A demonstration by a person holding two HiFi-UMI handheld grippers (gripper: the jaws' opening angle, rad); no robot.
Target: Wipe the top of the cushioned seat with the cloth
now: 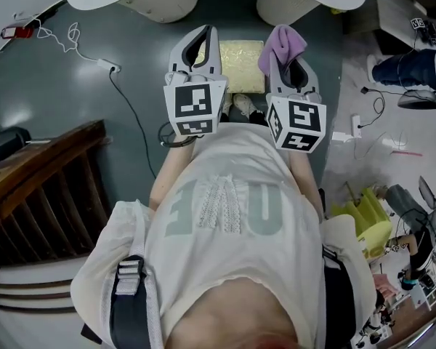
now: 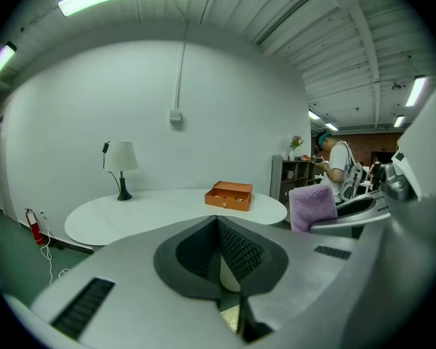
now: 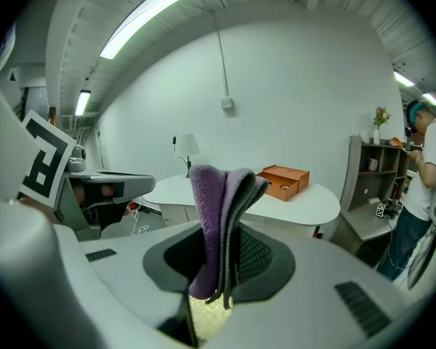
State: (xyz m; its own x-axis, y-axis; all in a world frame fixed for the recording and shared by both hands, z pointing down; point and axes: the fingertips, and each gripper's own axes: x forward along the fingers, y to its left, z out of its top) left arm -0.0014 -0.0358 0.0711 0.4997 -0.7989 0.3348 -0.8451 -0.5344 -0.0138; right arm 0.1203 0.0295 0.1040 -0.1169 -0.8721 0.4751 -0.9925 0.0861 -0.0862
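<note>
Purple cloth (image 3: 216, 209) stands clamped upright in the right gripper (image 3: 221, 267). Left gripper (image 2: 219, 264) jaws together, empty. Both hover over yellow seat (image 1: 245, 57); cloth at its 2 o'clock corner.

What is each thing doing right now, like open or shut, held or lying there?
Left gripper: shut, empty.
Right gripper: shut on cloth.
Cloth: folded, pinched, sticking up.
Seat: bare.
Box: open.
Ceiling light: on.
</note>
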